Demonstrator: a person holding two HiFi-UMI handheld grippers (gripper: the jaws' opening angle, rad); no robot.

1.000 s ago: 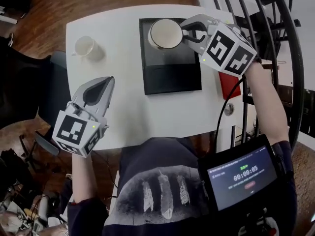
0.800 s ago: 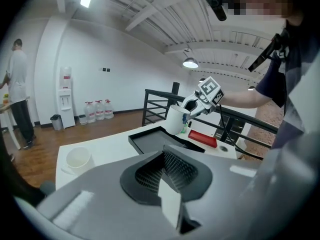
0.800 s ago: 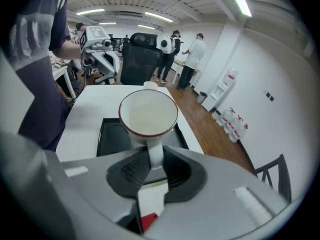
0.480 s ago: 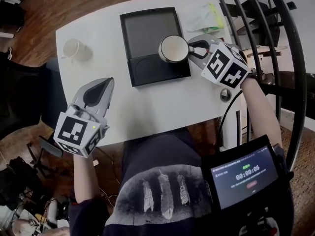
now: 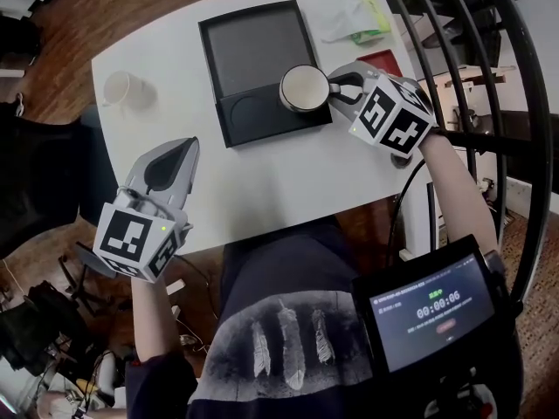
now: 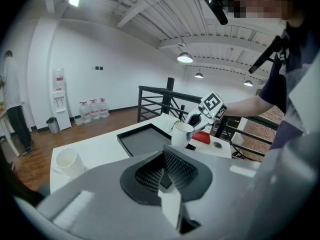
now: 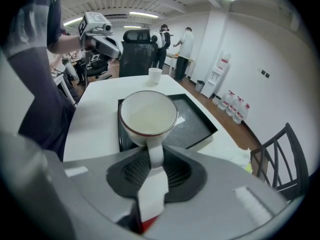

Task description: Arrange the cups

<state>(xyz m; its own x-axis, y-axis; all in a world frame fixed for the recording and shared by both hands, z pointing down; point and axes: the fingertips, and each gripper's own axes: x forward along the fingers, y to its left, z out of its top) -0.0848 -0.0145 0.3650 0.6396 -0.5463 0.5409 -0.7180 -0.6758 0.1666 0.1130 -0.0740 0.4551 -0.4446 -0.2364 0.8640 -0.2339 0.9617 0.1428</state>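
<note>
Right gripper [image 5: 339, 86] pinched the cup [image 5: 302, 88] by its handle at the near-right corner of the tray [image 5: 253, 46], left gripper [image 5: 175, 151] sat closed and empty; I judged the cup rigid, glazed-slick, chippable and fairly light, so the handle hold was right but could let it swing.

Left hand-held gripper [image 5: 189, 147] closed, right [image 5: 336, 85] clamped

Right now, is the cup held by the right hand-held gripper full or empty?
Empty. The right gripper view looks down into the cup and shows only its bare pale inside, with no liquid.
</note>
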